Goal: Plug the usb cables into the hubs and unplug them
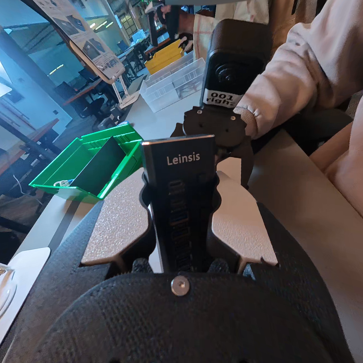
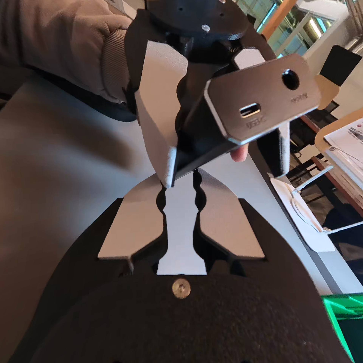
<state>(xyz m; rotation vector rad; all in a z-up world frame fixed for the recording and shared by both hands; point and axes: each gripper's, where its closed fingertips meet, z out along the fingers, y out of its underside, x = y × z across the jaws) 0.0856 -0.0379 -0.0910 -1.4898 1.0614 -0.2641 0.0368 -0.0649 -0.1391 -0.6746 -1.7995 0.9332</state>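
My left gripper (image 1: 181,176) is shut on a dark, slab-shaped USB hub (image 1: 180,188) and holds it lengthwise above the white table (image 1: 284,196). A row of ports runs down the hub's face. In the right wrist view the hub's end face (image 2: 261,104) points at me with a small oval port and a round socket, clamped between the left gripper's fingers (image 2: 161,117). My right gripper (image 2: 179,180) is open by a narrow gap with nothing in it, just below and in front of the hub. Its camera housing (image 1: 225,76) shows behind the hub. No cable shows in either gripper.
A green bin (image 1: 59,188) with a dark divider and a small white item sits at the left table edge. Clear plastic trays (image 1: 167,88) and a document stand (image 1: 110,64) are farther back. A white pad with a clear holder (image 2: 294,206) lies at the table edge. A sleeved arm (image 1: 294,68) is at the right. Tip to tip, the grippers are about 7 cm apart.
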